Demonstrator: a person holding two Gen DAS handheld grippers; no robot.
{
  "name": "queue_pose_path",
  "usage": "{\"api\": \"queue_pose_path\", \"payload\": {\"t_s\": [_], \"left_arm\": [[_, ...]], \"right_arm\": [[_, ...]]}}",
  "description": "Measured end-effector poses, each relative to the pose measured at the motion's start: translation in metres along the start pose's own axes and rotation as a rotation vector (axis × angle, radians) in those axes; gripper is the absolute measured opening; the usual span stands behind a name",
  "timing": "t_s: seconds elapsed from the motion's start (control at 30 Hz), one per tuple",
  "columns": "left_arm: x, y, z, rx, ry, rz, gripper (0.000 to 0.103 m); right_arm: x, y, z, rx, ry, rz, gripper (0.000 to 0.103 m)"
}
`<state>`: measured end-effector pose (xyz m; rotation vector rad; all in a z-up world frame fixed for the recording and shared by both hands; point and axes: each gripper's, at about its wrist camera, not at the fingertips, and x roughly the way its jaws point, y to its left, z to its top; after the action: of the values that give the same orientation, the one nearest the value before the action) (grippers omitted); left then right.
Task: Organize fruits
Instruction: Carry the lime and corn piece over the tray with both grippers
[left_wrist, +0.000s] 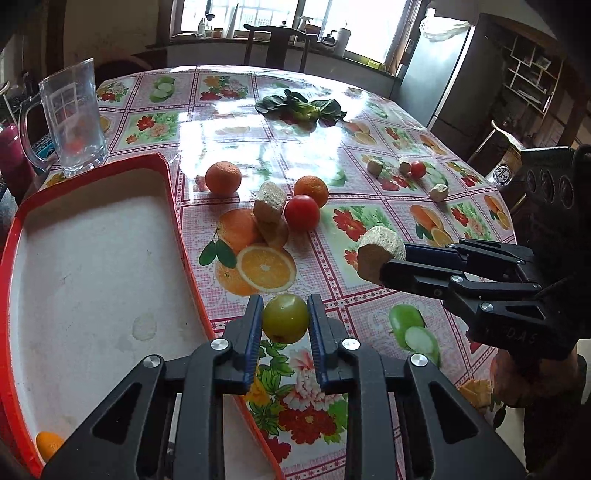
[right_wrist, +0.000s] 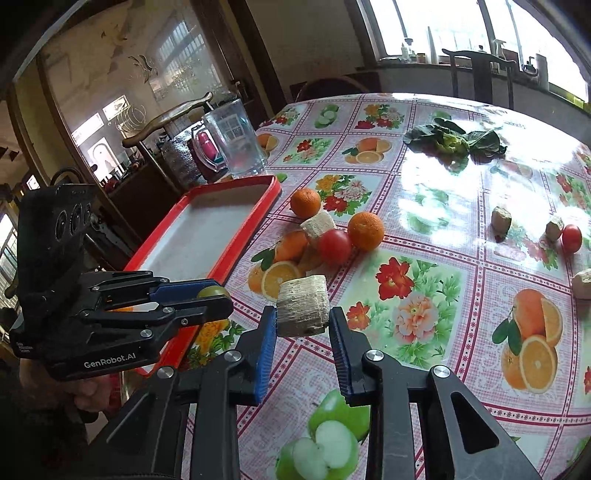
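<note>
My left gripper (left_wrist: 285, 320) is shut on a green round fruit (left_wrist: 286, 318), held just right of the red tray (left_wrist: 173, 192); it also shows in the right wrist view (right_wrist: 213, 292). My right gripper (right_wrist: 302, 320) is shut on a tan cylindrical chunk (right_wrist: 302, 311), also seen in the left wrist view (left_wrist: 378, 254). On the table lie two oranges (left_wrist: 223, 178) (left_wrist: 311, 190), a red tomato (left_wrist: 301, 212) and another tan chunk (left_wrist: 269, 202). A small orange (left_wrist: 47, 445) lies in the tray's near corner.
A glass mug (left_wrist: 74, 118) stands beyond the tray. Leafy greens (left_wrist: 301, 107) lie at the far middle. A small tomato (left_wrist: 418, 169) and several brownish pieces (left_wrist: 375, 166) lie at the right. A chair (left_wrist: 275, 48) stands behind the table.
</note>
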<state>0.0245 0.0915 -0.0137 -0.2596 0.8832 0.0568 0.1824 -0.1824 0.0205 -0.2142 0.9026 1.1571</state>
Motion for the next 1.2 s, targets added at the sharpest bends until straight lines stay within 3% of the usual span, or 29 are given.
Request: {"api": "queue_pose_path", "payload": {"t_s": [0.5, 1.2], "left_arm": [[-0.053, 0.016, -0.027, -0.051, -0.079, 0.034, 0.021], [-0.105, 0.074, -0.057, -0.163, -0.161, 0.116, 0.021]], "right_arm": [[-0.02, 0.047, -0.006, -0.052, -0.031, 0.061, 0.029], [0.002, 0.109, -0.006, -0.132, 0.002, 0.138, 0.029]]}}
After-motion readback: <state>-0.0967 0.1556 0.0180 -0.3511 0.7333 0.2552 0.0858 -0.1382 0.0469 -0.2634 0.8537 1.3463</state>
